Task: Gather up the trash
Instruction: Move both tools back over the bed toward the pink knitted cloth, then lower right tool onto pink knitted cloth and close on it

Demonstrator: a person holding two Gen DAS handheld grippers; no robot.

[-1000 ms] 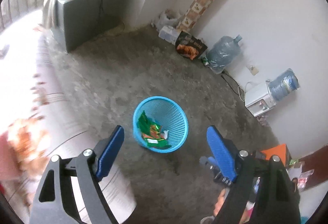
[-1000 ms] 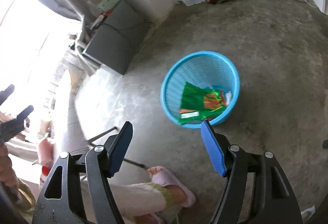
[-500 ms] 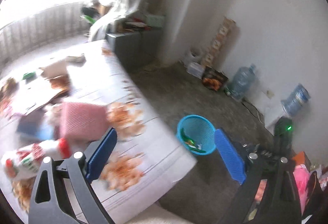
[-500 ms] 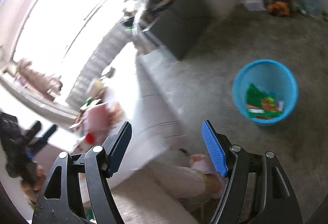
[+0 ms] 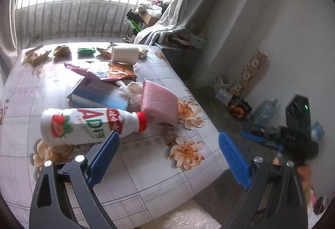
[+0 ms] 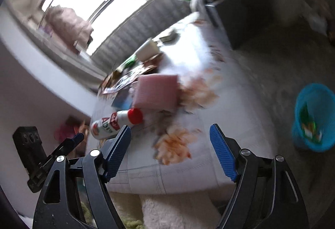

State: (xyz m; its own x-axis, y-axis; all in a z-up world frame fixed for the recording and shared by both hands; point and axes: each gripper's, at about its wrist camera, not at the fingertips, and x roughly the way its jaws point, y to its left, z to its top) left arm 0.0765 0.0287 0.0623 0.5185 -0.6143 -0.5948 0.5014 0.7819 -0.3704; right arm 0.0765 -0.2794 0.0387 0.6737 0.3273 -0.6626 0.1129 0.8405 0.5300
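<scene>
A white bottle (image 5: 83,125) lies on its side on the surface (image 5: 146,183), red cap (image 5: 142,121) pointing right; both hand-held grippers, left (image 5: 168,163) and right (image 6: 170,153), spread wide, empty, the right's jaws just opening.

— What colours lie on the table in front of you?

— You have a white tablecloth (image 5: 146,183) with a grey grid and orange flowers. At nine o'clock lies a white plastic bottle (image 5: 88,125) with a red cap, red strawberries and red lettering. At twelve o'clock sits a pink woven pouch (image 5: 160,101), with a blue book (image 5: 98,95) to its left.

— And off the table?

— At three o'clock in your right view stands a bright blue mesh basket (image 6: 314,120) holding green and orange wrappers. Both grippers carry blue ribbed pads (image 5: 103,160) on black frames.
</scene>
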